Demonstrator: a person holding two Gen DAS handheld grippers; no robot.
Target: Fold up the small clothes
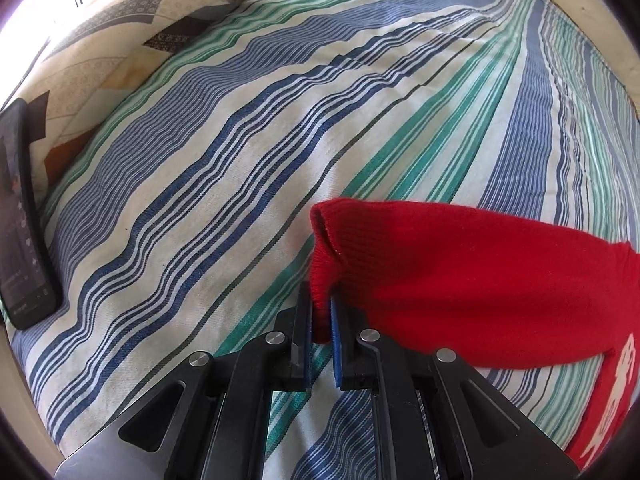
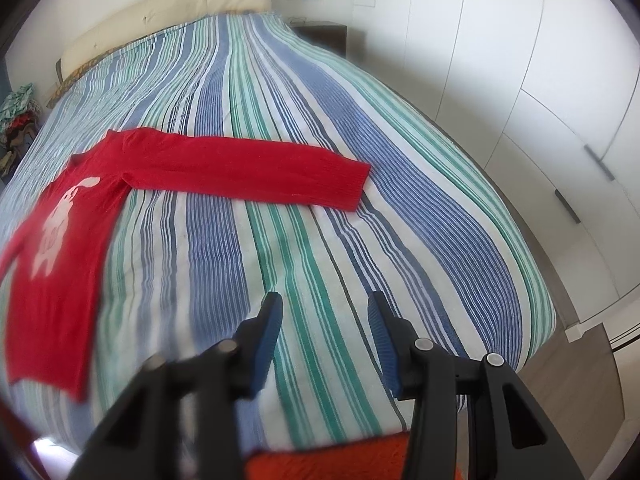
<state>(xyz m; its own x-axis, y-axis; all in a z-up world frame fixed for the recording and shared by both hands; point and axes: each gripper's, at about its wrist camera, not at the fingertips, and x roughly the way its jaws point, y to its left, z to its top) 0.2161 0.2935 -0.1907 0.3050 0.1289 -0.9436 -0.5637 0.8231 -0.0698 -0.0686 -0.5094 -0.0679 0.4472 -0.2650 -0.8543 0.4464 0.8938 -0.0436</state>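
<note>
Between the pads of the left gripper (image 1: 320, 326), nipped by only the cuff edge: the sleeve (image 1: 460, 276) of the red sweater (image 2: 60, 216), trailing off right over the bed (image 1: 200, 200). Thin bite, so could slip out mid-fold or drag the body askew. Well ahead of the right gripper (image 2: 324, 332), half open and empty, lies the other sleeve, flat.

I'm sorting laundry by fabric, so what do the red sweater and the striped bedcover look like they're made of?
Red sweater: looks like a soft, matte knit, wool or acrylic; fine knit rows show, with ribbing at the cuff that the left gripper pinches. Striped bedcover: looks like woven cotton, matte; a fine diagonal weave shows up close and it creases softly.
</note>
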